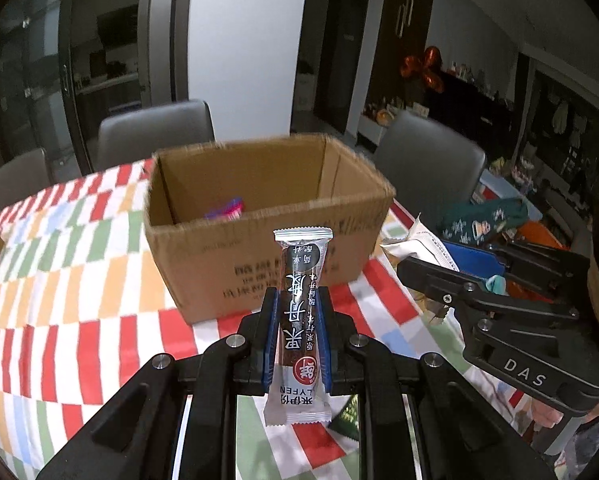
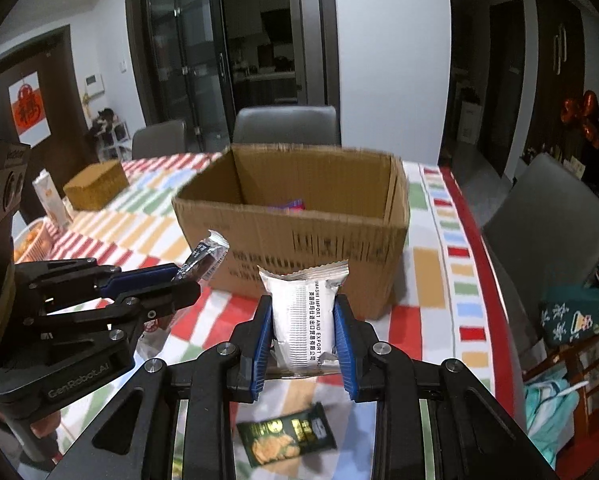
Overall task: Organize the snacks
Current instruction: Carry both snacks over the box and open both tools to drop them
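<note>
My left gripper (image 1: pixel 297 300) is shut on a long dark snack stick (image 1: pixel 299 312) with white ends, held above the table in front of an open cardboard box (image 1: pixel 267 248). It also shows in the right wrist view (image 2: pixel 179 278) with the stick (image 2: pixel 205 258). My right gripper (image 2: pixel 301 312) is shut on a silver snack packet (image 2: pixel 303 320), a little short of the box (image 2: pixel 299 240). It shows in the left wrist view (image 1: pixel 427 280) with the packet (image 1: pixel 415 242). A pink and purple pack (image 1: pixel 225 210) lies inside the box.
A dark green snack pack (image 2: pixel 285 434) lies on the checked tablecloth (image 2: pixel 435 280) below my right gripper. A woven brown box (image 2: pixel 95 188), a carton (image 2: pixel 51 200) and a basket of oranges (image 2: pixel 27 244) are at the left. Grey chairs (image 2: pixel 285 124) ring the table.
</note>
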`<state>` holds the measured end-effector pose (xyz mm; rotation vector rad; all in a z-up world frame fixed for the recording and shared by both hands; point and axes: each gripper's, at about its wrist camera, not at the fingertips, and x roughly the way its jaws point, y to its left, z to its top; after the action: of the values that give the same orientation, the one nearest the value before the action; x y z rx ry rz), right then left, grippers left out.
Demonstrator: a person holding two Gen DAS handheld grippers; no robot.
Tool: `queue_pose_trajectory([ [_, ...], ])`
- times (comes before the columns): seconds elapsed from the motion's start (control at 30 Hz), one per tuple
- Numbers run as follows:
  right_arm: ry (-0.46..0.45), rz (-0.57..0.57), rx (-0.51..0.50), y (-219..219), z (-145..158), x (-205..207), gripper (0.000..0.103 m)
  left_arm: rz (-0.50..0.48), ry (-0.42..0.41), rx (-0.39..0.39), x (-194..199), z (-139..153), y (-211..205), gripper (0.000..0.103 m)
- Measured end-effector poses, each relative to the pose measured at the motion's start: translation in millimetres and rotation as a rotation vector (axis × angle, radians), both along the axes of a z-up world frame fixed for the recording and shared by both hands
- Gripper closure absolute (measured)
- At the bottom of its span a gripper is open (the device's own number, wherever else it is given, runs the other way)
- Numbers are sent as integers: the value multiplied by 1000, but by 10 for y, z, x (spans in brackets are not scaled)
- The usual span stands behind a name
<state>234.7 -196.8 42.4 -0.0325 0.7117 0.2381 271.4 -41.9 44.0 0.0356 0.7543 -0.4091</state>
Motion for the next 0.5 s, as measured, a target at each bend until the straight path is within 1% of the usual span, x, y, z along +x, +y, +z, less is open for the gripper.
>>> queue_pose_trajectory([
  [0.27,-65,1,7,45,281,111,72,18,-82,-9,82,385,94,85],
  [0.5,-99,-2,23,73,461,260,72,23,-132,4,188,616,89,85],
])
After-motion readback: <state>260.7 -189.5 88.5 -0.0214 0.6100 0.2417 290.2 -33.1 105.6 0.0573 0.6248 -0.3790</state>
